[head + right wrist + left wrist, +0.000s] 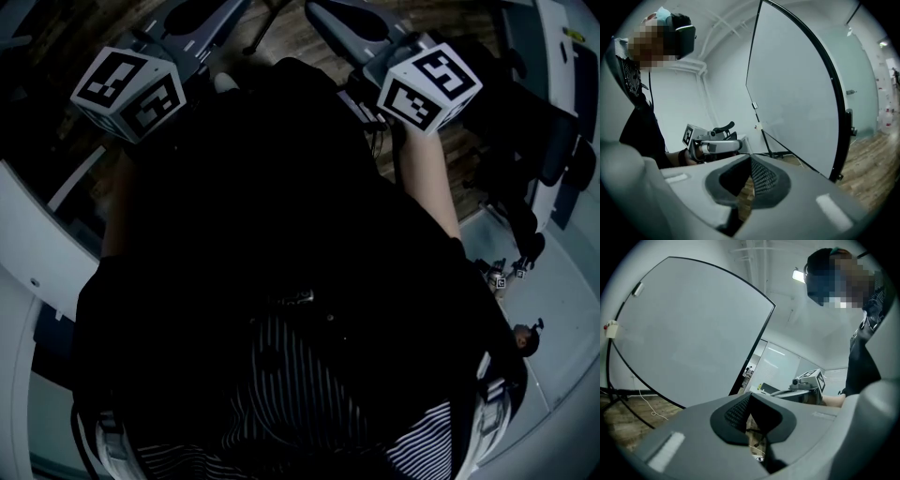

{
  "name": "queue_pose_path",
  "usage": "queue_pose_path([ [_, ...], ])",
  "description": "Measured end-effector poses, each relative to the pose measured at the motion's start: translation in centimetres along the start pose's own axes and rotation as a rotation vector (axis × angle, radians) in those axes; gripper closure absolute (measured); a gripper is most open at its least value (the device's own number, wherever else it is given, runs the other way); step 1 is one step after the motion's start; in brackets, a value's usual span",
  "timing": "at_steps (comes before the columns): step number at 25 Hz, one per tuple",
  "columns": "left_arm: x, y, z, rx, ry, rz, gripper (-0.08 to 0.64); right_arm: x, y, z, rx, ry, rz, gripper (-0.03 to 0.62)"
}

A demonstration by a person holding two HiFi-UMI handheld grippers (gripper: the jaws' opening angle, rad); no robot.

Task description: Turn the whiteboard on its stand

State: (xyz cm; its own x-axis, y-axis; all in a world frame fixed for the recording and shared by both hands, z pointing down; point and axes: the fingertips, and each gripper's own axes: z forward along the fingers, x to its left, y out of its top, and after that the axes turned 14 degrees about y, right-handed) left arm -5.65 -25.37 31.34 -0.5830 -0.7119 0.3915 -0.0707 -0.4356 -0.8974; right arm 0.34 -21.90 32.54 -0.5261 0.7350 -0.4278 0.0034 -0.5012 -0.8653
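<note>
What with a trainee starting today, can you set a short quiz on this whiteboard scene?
1. True or false: the right gripper is clamped on the whiteboard.
2. In the left gripper view, the whiteboard is: A) between the jaws; B) upright, ahead and to the left, untouched; C) lying flat on the floor.
3. What is between the jaws of the left gripper?
Key: 1 false: it is shut on nothing, clear of the whiteboard. 2 B. 3 nothing: they are shut.
</note>
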Motion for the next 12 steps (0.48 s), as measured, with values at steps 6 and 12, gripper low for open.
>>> queue_pose_path([
  [6, -1.6, -2.6, -6.2, -0.024, 0.039, -0.026, 0.555, 5.6, -1.8, -0.1, -0.017, 0.028, -0.024, 0.591],
  [12, -4.4, -3.7, -5.2, 0.008, 0.004, -0.042, 0.555, 6.4, -2.5, -2.4, -0.038, 0.015, -0.004, 0.591],
])
